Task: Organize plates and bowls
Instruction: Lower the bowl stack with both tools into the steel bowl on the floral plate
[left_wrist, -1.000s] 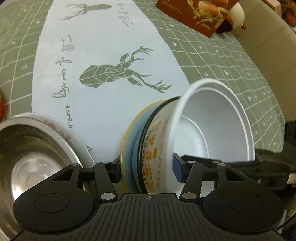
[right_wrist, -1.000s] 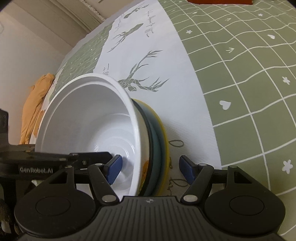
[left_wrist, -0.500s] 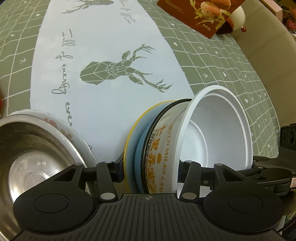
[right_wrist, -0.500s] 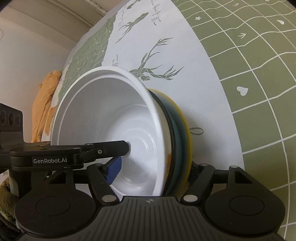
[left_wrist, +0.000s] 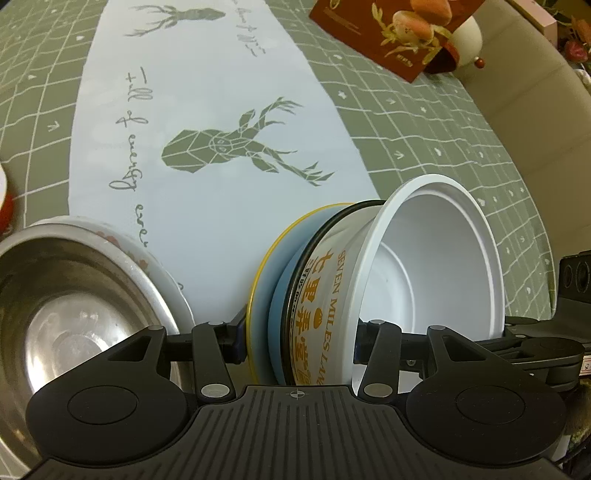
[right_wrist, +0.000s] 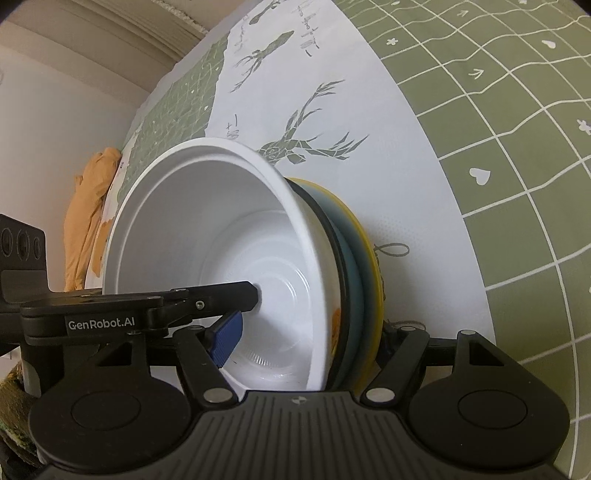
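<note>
Left wrist view first: the left gripper (left_wrist: 297, 347) straddles a stack tipped on edge, the yellow-rimmed plate (left_wrist: 258, 291) toward the left of the frame and the white bowl (left_wrist: 436, 273) nested on it, mouth facing right. One of its fingers (left_wrist: 236, 339) presses the plate's back and the other sits inside the bowl; those fingers have just been closing, and now they look clamped across plate and bowl together. The stack stands at lower centre of the frame, just above the counter (left_wrist: 207, 206), with the steel bowl (left_wrist: 70, 314) near it at lower left, resting in a patterned dish.

Right wrist view: the right gripper (right_wrist: 306, 341) meets the same stack from the opposite side. Its blue-padded finger (right_wrist: 225, 339) hangs inside the bowl's cavity, apparently clear of the wall, and the other is hidden behind the plate's rim, so I cannot tell whether it grips. The left gripper's finger (right_wrist: 225, 295) reaches in from the left of the frame to the bowl's bottom.

What counts next, I'd say: the stack's flat faces run along both grippers' pointing lines, its axis straight across between the fingers. Both hands are equally near, with the left seeming to carry it.
</note>
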